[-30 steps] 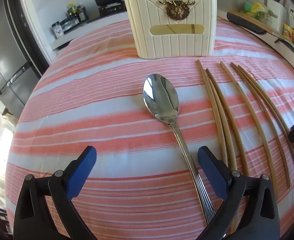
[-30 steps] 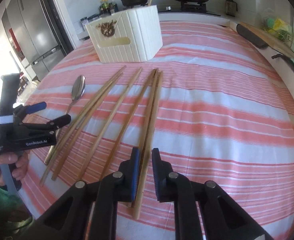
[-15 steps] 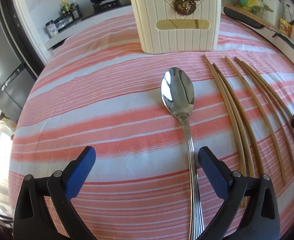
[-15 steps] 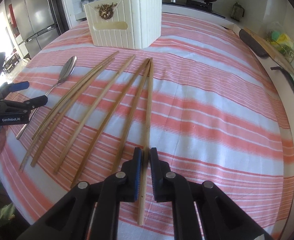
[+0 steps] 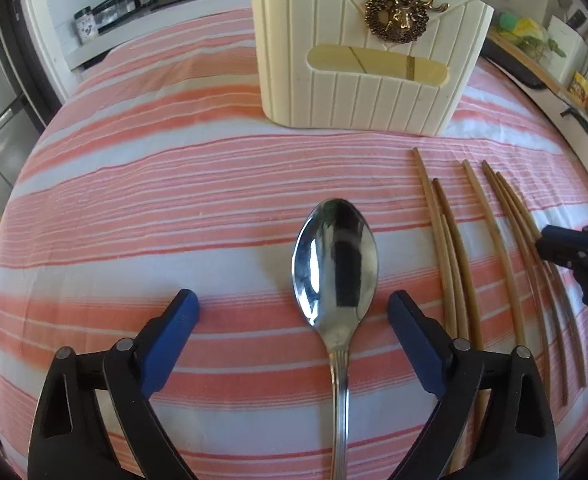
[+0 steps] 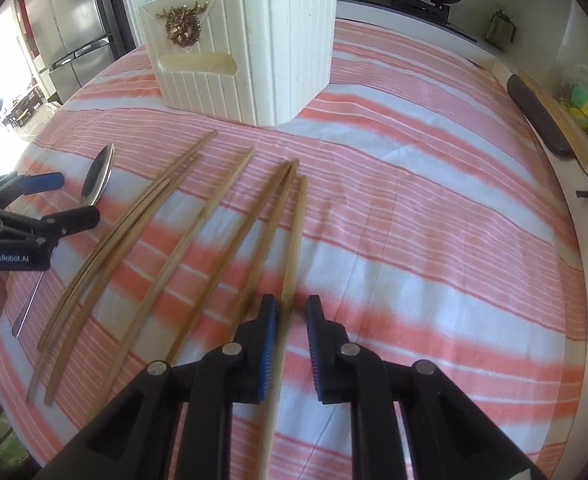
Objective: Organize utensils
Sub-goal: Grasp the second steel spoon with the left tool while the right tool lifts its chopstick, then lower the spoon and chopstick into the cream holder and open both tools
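Left gripper [image 5: 292, 310] jaws spread wide astride shiny steel spoon [image 5: 335, 264] mid-surface, lined up for pickup; right gripper [image 6: 292, 320] jaws narrowly parted around rightmost wooden chopstick [image 6: 294, 248], ribbed cream bin [image 6: 250, 60] toward far edge.

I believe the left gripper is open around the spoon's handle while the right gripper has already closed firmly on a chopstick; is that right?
Not quite: the right gripper is open, its blue pads straddling the chopstick without pinching it, as the right wrist view shows. The left gripper is indeed open around the spoon.
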Tool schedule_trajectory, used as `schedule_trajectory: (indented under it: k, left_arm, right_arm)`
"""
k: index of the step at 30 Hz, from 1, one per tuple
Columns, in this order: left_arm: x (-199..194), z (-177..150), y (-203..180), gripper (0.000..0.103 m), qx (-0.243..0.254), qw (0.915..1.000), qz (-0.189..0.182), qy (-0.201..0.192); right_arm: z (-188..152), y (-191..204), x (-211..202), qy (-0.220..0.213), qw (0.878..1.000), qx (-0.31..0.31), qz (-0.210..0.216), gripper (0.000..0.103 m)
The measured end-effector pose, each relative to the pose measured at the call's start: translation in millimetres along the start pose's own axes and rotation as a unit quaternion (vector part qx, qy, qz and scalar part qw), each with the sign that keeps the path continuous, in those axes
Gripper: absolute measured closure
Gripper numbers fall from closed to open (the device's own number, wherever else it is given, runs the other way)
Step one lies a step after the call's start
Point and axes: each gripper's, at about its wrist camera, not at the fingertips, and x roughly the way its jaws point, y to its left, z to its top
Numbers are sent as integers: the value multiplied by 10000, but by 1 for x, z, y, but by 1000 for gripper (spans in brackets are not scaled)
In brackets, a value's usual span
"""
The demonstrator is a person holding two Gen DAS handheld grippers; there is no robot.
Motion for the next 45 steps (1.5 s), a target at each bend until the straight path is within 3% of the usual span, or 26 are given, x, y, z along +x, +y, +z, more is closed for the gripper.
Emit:
schedule_trajectory:
  k: [4, 6, 9, 13, 17, 27, 35, 45]
  left_arm:
    - [1, 7, -5, 22, 87, 9999, -75, 31]
    - [0, 10, -5, 35, 142, 9998, -117, 4]
    - [-2, 15, -4, 61, 229, 9995, -197, -67]
    - [-7, 13, -1, 61, 228, 9992, -276, -201]
    - [-36, 5, 8, 61, 125, 9975, -409, -559]
    - [-149, -25, 20, 61, 154, 9833, -712, -1670]
    - [-197, -46, 25, 62, 109, 9724, -880, -2158]
    - [-228, -44, 23, 62, 148, 9647, -930, -2459]
  right_arm:
    - [25, -4, 13, 11, 9998, 172, 31, 88]
    - [33, -5, 18, 6, 9998, 181, -21, 96]
    - [39, -6, 21, -81, 9996, 273, -3, 97]
    - [36, -15, 15, -289, 9977, 577, 218, 97]
    - [28, -25, -21, -749, 9927, 842, 442, 97]
    - [1, -23, -136, -1735, 9754, 1042, 879, 97]
    - [-37, 6, -198, -2505, 9627, 764, 675, 97]
    - [-38, 17, -233, -3054, 9478, 733, 560, 97]
